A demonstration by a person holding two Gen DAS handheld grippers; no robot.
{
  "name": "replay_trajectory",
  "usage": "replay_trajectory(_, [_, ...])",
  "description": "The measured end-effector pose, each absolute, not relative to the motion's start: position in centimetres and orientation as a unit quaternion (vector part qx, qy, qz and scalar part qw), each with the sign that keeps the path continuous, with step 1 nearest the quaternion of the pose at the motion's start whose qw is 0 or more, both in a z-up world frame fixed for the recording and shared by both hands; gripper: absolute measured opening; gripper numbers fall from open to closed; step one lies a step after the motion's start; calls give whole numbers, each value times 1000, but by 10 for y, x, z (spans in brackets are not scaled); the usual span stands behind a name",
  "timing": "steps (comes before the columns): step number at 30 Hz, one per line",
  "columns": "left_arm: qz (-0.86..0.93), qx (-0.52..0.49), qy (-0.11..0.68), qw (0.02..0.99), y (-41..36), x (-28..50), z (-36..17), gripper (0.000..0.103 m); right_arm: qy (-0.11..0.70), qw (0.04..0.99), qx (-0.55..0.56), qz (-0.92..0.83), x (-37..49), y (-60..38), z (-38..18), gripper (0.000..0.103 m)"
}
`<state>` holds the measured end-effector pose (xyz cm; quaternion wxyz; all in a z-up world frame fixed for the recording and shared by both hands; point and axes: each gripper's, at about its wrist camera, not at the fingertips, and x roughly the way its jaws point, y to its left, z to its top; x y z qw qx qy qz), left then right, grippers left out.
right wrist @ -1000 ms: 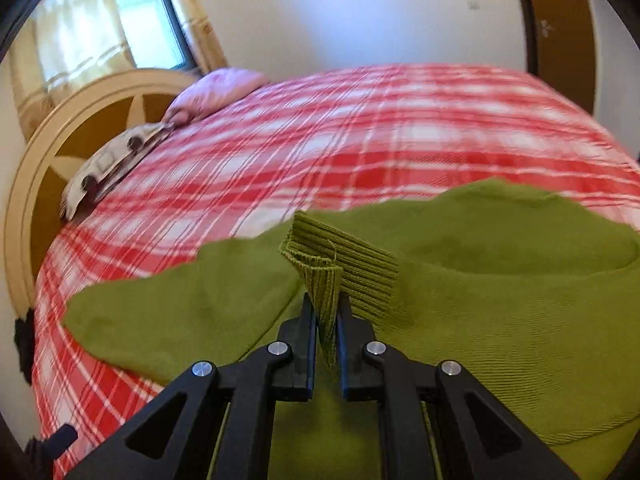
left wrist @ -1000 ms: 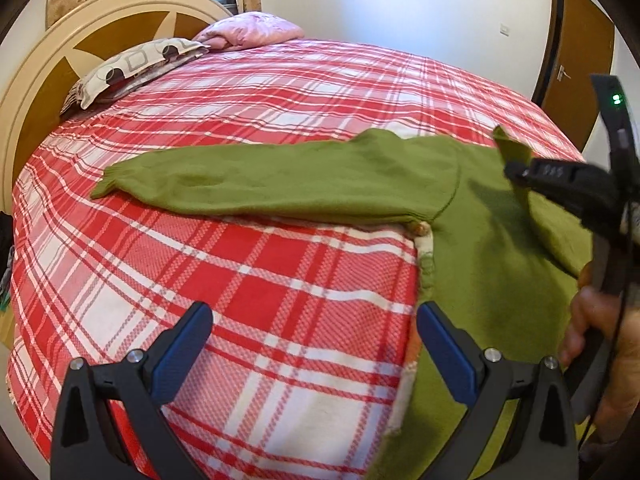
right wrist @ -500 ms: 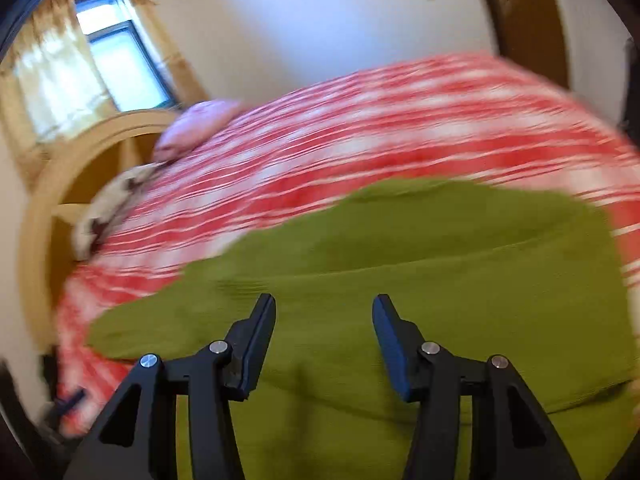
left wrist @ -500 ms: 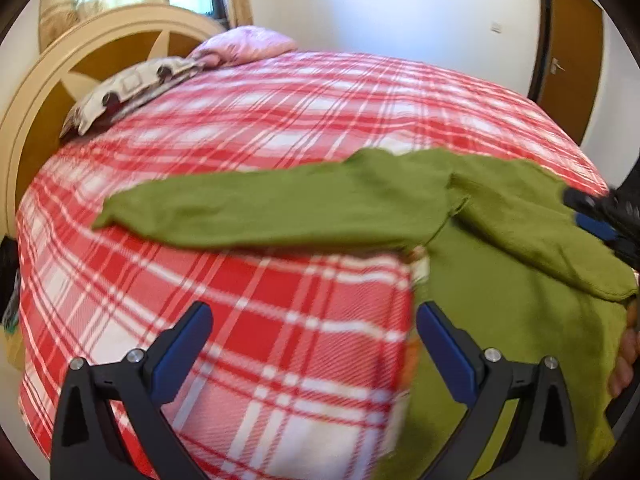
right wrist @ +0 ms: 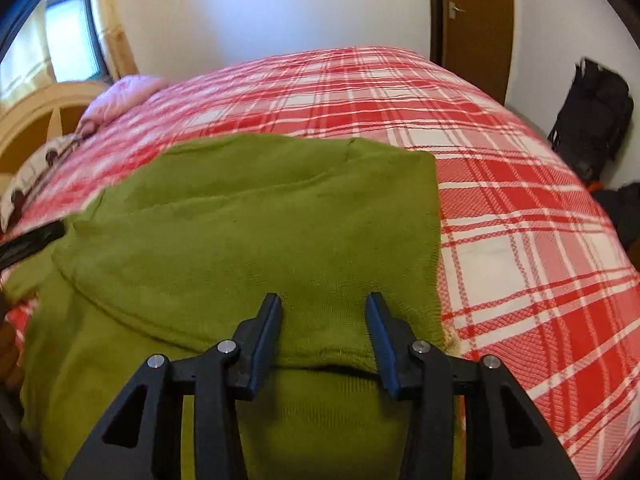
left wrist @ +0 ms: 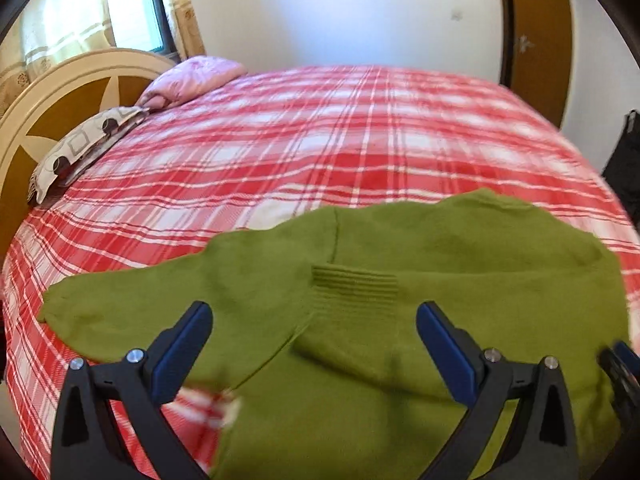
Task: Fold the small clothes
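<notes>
A green knitted sweater [left wrist: 460, 264] lies flat on the red plaid bed. One sleeve is folded across its body, the ribbed cuff [left wrist: 354, 282] near the middle; the other sleeve [left wrist: 132, 300] stretches out to the left. My left gripper [left wrist: 314, 334] hovers open above the folded sleeve, nothing between its blue pads. In the right wrist view the sweater [right wrist: 260, 232] fills the middle. My right gripper [right wrist: 322, 320] hangs over its near part with jaws apart and closing, pressing on nothing. A tip of the right gripper [left wrist: 618, 364] shows at the left view's right edge.
The red plaid bedspread [right wrist: 520, 200] runs on to the right of the sweater. Pillows [left wrist: 92, 140] and a round headboard [left wrist: 24, 120] stand at the far left. A wooden door [right wrist: 476, 12] is at the back, and a black bag [right wrist: 592, 112] sits on the floor beside the bed.
My right gripper let go of the ribbed cuff, laid the sleeve across the sweater's body and drew back right. The left gripper swung right, from over bare bedspread to above the sweater.
</notes>
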<state>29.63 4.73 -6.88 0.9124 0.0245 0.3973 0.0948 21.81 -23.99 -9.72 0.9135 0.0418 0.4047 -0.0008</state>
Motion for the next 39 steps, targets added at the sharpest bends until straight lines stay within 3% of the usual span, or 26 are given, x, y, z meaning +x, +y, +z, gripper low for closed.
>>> replay_trajectory(5, [131, -10, 451, 883, 65, 313, -108, 103, 411, 910, 47, -3, 213, -243, -94, 45])
replay_trajectory(11, [126, -61, 438, 888, 78, 304, -113, 103, 366, 929, 51, -22, 242, -232, -55, 46])
replay_trajectory(16, [132, -55, 434, 889, 73, 304, -115, 103, 412, 908, 56, -60, 290, -232, -97, 47])
replay_trajectory(23, [127, -64, 431, 891, 76, 309, -117, 103, 400, 914, 35, -52, 288, -224, -99, 63])
replay_trajectory(39, [105, -78, 433, 892, 84, 303, -112, 103, 391, 918, 21, -65, 288, -221, -103, 65])
